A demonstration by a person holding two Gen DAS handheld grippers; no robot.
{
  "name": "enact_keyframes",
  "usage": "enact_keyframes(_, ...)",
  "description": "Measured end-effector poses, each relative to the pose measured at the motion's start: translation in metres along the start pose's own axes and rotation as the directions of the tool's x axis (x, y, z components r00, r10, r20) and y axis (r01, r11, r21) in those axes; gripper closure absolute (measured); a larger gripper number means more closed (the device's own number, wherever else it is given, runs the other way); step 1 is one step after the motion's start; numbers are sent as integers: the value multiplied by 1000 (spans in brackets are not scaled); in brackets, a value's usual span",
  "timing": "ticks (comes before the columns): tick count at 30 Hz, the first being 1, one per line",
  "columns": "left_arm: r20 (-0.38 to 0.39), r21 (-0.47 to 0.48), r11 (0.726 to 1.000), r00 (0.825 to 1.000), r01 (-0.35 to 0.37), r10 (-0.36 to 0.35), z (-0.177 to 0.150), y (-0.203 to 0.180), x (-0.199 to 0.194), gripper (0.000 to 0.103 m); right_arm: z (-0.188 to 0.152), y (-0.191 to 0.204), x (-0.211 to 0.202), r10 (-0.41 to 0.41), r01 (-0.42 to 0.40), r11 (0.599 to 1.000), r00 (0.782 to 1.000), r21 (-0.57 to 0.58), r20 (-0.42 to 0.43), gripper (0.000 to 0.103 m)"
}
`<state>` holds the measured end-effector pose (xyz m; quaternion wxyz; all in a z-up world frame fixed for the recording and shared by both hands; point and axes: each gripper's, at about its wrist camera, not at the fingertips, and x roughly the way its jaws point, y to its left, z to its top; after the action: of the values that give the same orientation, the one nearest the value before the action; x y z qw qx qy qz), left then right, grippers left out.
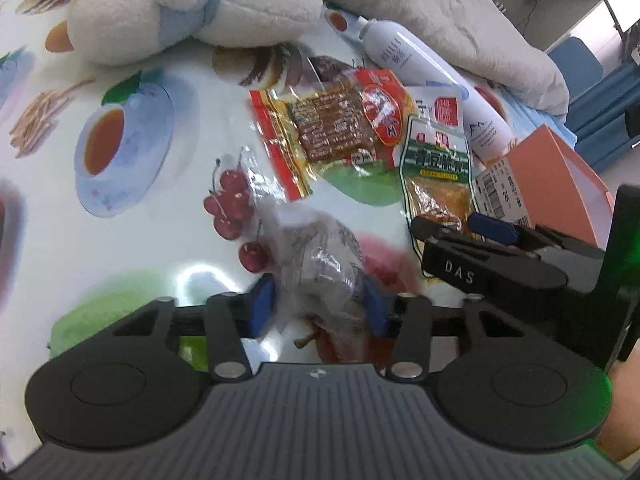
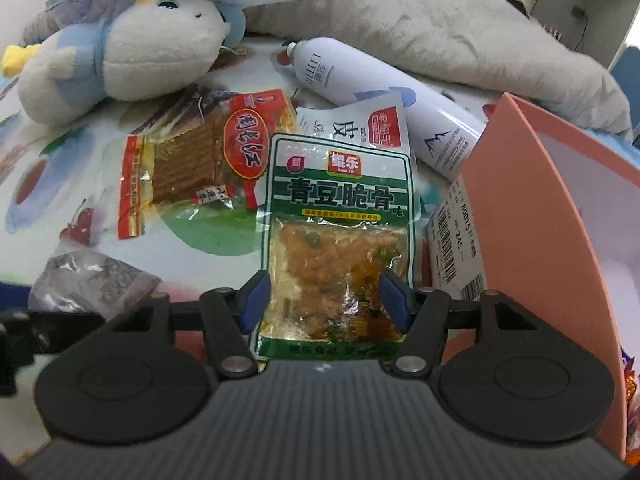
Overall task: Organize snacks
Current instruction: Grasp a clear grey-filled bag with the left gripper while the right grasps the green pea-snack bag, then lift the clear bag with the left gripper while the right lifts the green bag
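My left gripper (image 1: 318, 306) has its blue pads against both sides of a crumpled clear grey packet (image 1: 320, 256), low over the tablecloth. That grey packet (image 2: 92, 280) shows at the lower left in the right wrist view. My right gripper (image 2: 325, 300) straddles the lower end of a green snack packet (image 2: 340, 216) that lies flat; its jaws stand apart at the packet's edges without squeezing it. In the left wrist view the right gripper (image 1: 456, 226) rests over the green packet (image 1: 436, 160). A red packet of brown strips (image 1: 328, 128) lies beside it, and a white and red packet (image 2: 360, 120) sits partly under the green one.
An open pink box (image 2: 532, 208) with a barcode label stands to the right. A white spray bottle (image 2: 380, 88) lies behind the packets. A plush toy (image 2: 132, 56) and a grey cloth (image 2: 440, 28) fill the back. The tablecloth (image 1: 120, 208) has printed fruit and cups.
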<state>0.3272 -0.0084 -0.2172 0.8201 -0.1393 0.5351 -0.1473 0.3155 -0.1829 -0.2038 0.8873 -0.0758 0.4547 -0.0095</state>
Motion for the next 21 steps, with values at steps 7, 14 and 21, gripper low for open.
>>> enact_keyframes(7, 16, -12, 1000, 1000, -25, 26, -3, -2, -3, 58, -5, -2, -4, 49, -51, 998, 998, -29, -44, 51)
enact_keyframes(14, 31, -12, 997, 997, -74, 74, -17, -2, -20, 58, -23, 4, -26, 67, -72, 994, 996, -78, -58, 69)
enact_keyframes(21, 66, -29, 995, 993, -99, 101, -44, -4, -52, 58, -58, 18, -61, 90, -98, 988, 994, -116, -68, 76)
